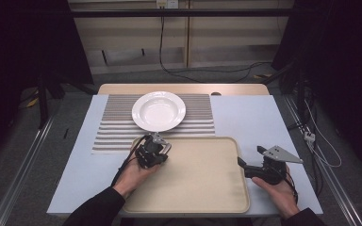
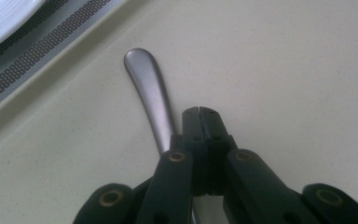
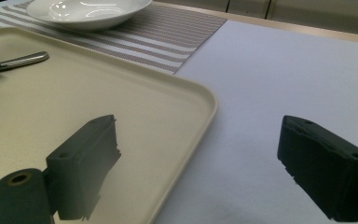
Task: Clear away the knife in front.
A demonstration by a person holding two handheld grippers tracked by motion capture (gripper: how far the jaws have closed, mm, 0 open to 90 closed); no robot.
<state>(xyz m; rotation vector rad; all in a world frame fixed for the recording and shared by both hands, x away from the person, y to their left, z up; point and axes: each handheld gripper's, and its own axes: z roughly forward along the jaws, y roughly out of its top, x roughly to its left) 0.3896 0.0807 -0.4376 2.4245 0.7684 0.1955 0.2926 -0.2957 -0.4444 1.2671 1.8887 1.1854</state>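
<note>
A metal utensil handle [image 2: 150, 91] lies on the beige tray [image 1: 202, 188] near its far left corner. My left gripper [image 2: 199, 112] rests on the tray with its jaws pressed together; the handle runs beside and beneath the left jaw, not between the pads. From above, the left gripper [image 1: 156, 149] sits at that corner, just in front of the white plate [image 1: 158, 111]. My right gripper [image 3: 200, 140] is open with nothing between its jaws and straddles the tray's right rim [image 3: 205, 100]. The handle [image 3: 25, 59] also shows in the right gripper view, with its far end hidden.
The plate stands on a striped placemat [image 1: 118, 132] behind the tray. A pale blue table cover [image 1: 250, 117] spreads to the right of mat and tray. Cables run over the floor beyond the table.
</note>
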